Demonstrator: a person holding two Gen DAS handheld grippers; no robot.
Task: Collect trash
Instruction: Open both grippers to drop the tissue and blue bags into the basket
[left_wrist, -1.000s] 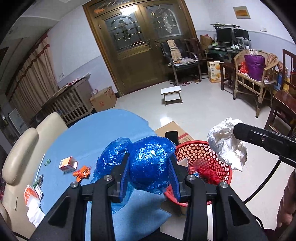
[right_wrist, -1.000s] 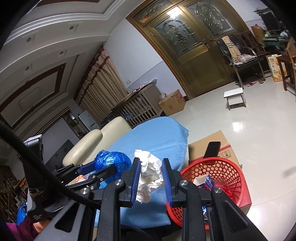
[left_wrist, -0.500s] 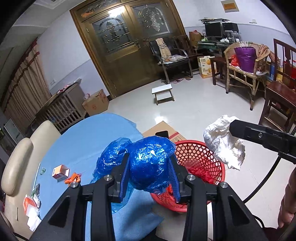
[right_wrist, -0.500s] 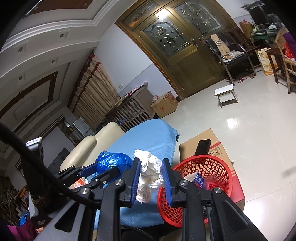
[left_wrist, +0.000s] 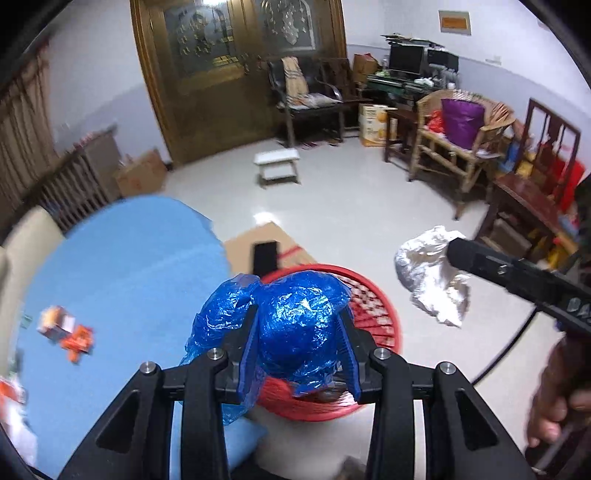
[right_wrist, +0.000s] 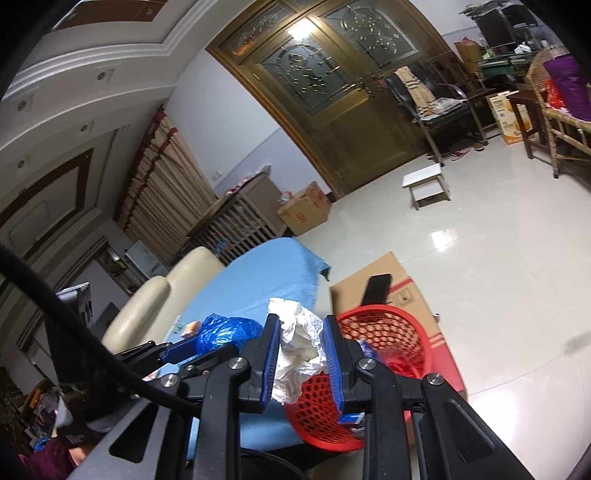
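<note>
A desk (left_wrist: 122, 258) under a blue cloth carries a small orange-and-white box (left_wrist: 55, 321) and an orange wrapper (left_wrist: 79, 341).

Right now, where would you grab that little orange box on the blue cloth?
The orange box lies flat on the blue cloth, an orange wrapper beside it. Probably come from above and pinch its two long sides, fingers clear of the wrapper.
</note>
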